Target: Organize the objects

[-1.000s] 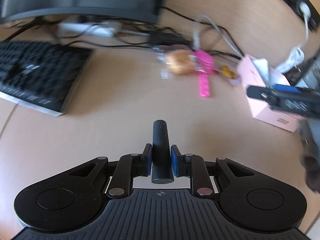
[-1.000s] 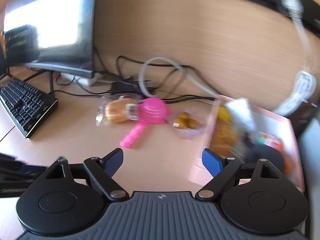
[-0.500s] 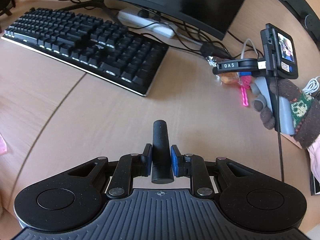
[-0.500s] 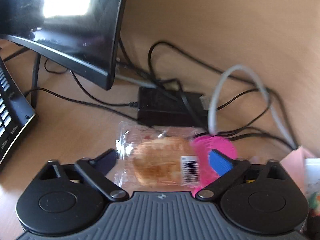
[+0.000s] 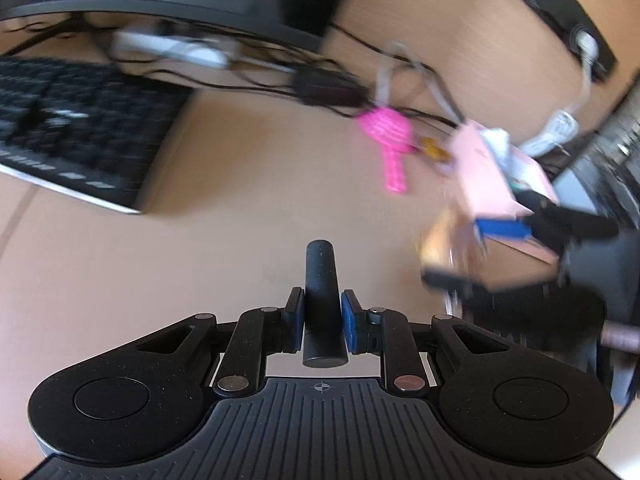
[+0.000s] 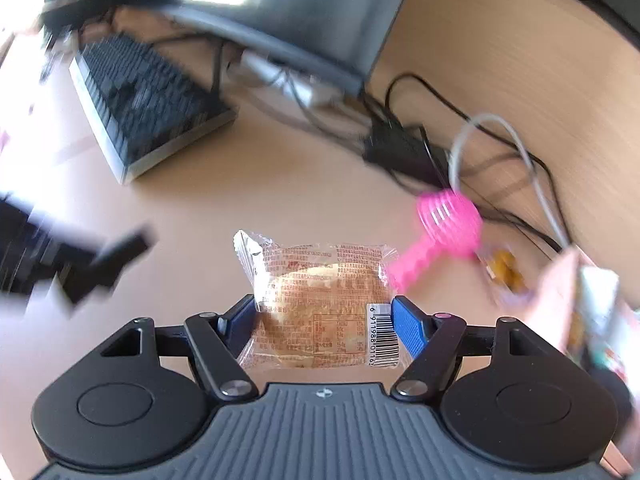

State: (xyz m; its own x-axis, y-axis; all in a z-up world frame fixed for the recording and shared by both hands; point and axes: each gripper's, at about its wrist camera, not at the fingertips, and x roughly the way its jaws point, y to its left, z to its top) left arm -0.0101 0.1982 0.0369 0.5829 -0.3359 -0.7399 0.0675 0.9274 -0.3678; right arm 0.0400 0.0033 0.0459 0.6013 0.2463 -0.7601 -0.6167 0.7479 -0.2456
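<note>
One wrapped bun (image 6: 320, 300) between gripper (image 6: 323, 320) pads

Right claw (image 6: 324, 316) closing around wrapped bun (image 6: 320, 300) beside pink scoop (image 6: 444, 232).

One wrapped bun (image 6: 320, 300), one pink scoop (image 6: 444, 228), one keyboard (image 6: 140, 116), one monitor (image 6: 304, 12).

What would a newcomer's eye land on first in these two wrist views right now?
Probably the wrapped bun, front and centre between the closing blue pads of the right gripper. Next, the bright pink slotted scoop lying on the desk just right of it, by the cables. In the left view, the left gripper is shut on a black cylinder.
</note>
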